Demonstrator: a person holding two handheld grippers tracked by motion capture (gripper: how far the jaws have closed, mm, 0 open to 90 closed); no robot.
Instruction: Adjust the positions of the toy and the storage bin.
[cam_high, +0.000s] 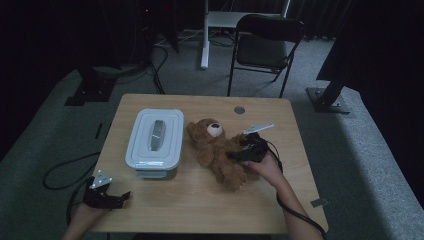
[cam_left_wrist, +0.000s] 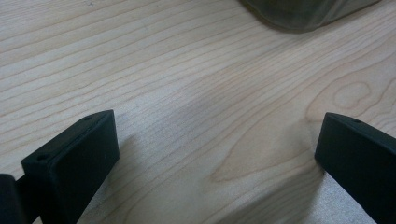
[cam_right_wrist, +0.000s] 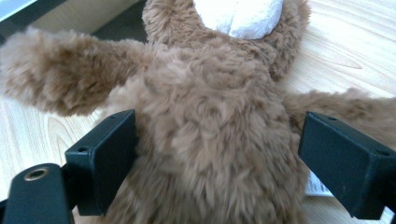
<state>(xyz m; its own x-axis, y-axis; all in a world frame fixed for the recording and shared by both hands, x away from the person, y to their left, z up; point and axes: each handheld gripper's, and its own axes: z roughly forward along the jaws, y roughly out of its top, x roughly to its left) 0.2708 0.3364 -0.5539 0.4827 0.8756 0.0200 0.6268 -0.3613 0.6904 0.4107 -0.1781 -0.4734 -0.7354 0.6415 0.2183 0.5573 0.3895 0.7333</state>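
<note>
A brown teddy bear (cam_high: 217, 150) is seen lying on its back on the wooden table (cam_high: 280, 125), just right of a grey lidded container (cam_high: 155, 142), with its head toward the far edge. The right gripper (cam_high: 240, 154) is held over the bear's belly from the right side, and part of the torso is hidden beneath it in the high view. In the right gripper view the bear (cam_right_wrist: 210, 158) is framed between the two black jaws, which are spread wide on either side of the body; the left jaw lies against the fur, while whether the right jaw touches it cannot be told, so the bear is straddled but not clamped. The bear's face is cut off at the top of that view, with only the pale muzzle (cam_right_wrist: 238, 16) visible, and a white tag (cam_right_wrist: 317, 186) is partly hidden behind the right jaw. The left gripper (cam_high: 107, 197) is held low at the near left corner of the table, well apart from the bear, its jaws spread over bare wood (cam_left_wrist: 201, 116). Only a blurred corner of the container (cam_left_wrist: 303, 11) is seen at the top edge of the left gripper view.
</note>
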